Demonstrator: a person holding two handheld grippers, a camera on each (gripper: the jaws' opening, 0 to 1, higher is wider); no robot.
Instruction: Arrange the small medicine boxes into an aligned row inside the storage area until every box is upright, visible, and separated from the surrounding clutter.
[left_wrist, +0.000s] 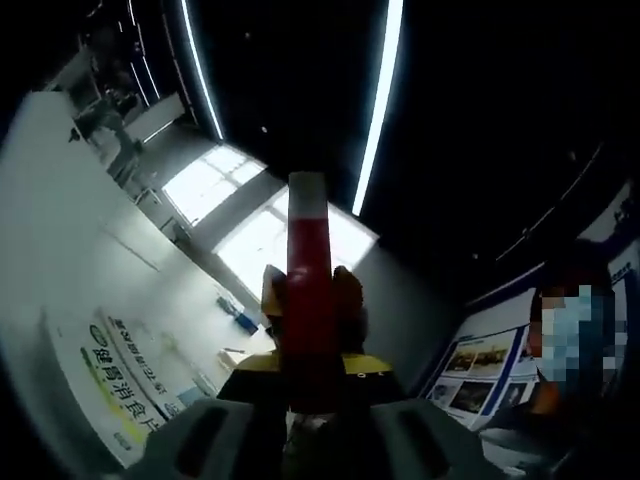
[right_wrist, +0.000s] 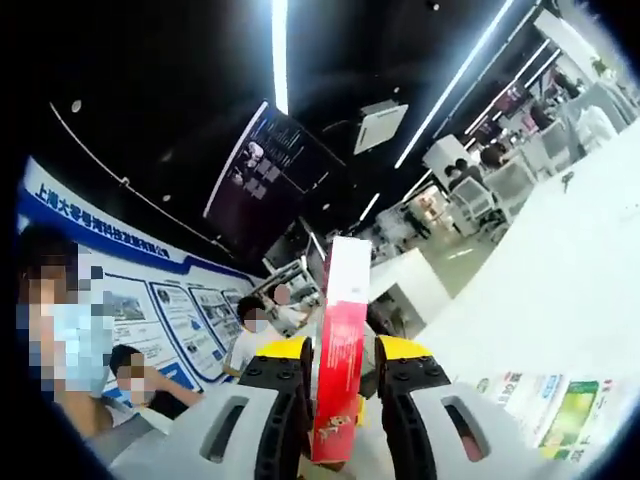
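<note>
Red and white, a tall thin cardboard medicine box (left_wrist: 308, 290) stands up in your left gripper (left_wrist: 310, 300), jaws shut tight on it. Your right gripper (right_wrist: 343, 375) squeezes another red and white medicine box (right_wrist: 340, 350). People sit far off.

We see our left gripper (left_wrist: 310, 300) as two pale grey jaw bodies, each with a dark slot, rising from the bottom of the left gripper view. Above them sits a yellow band on black, then dark fingertips (left_wrist: 347, 295). Our right gripper (right_wrist: 340, 400) looks the same in the right gripper view: grey slotted bodies, black inner fingers (right_wrist: 400, 410) with ridged faces, and yellow caps at the top.
</note>
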